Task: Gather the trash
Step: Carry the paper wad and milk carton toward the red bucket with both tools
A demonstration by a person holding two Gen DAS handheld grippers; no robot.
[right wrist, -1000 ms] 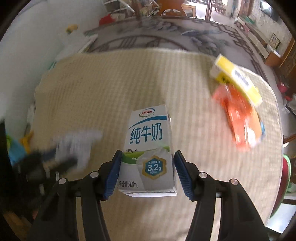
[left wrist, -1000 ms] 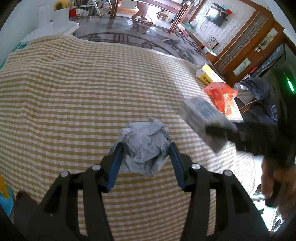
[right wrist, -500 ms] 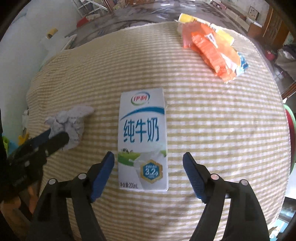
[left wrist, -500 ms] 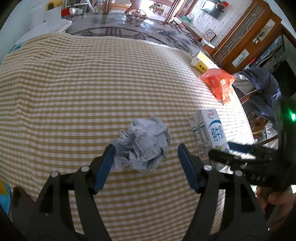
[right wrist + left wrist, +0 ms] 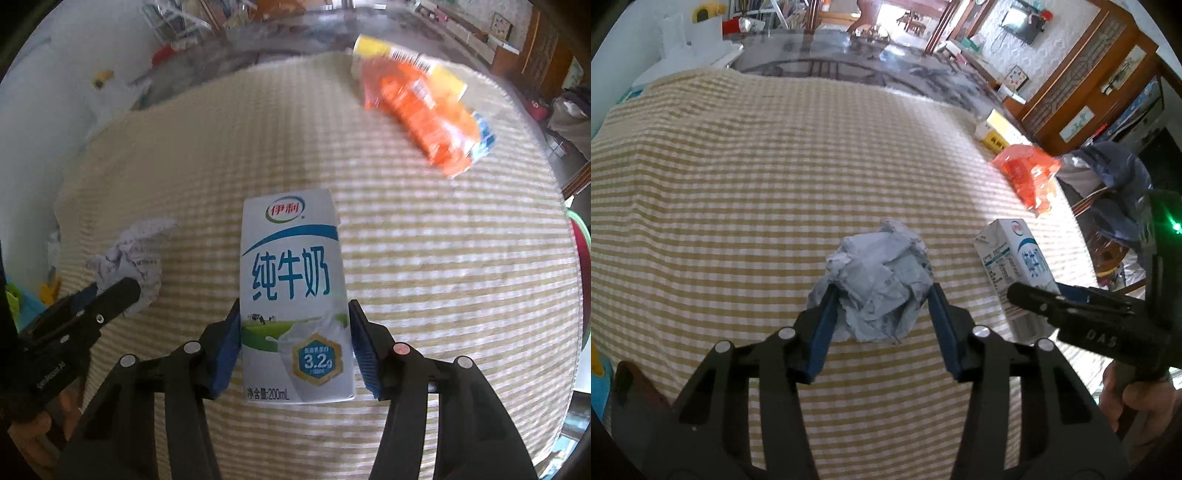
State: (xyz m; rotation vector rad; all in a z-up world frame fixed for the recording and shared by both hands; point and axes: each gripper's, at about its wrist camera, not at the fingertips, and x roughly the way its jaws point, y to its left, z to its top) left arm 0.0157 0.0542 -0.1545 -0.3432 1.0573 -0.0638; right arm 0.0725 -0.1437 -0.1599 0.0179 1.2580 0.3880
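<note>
My left gripper is shut on a crumpled ball of grey-white paper over the yellow-checked tablecloth. My right gripper is shut on a white and blue milk carton, its blue pads pressed on both sides. The carton also shows in the left wrist view, with the right gripper on it. The paper ball shows at the left of the right wrist view, held by the left gripper.
An orange plastic wrapper and a yellow and white box lie near the table's far right edge; both show in the right wrist view, wrapper, box. A chair with dark clothes stands at right.
Both grippers were open around their items half a second ago; now each has closed, the left on the paper ball and the right on the milk carton.
</note>
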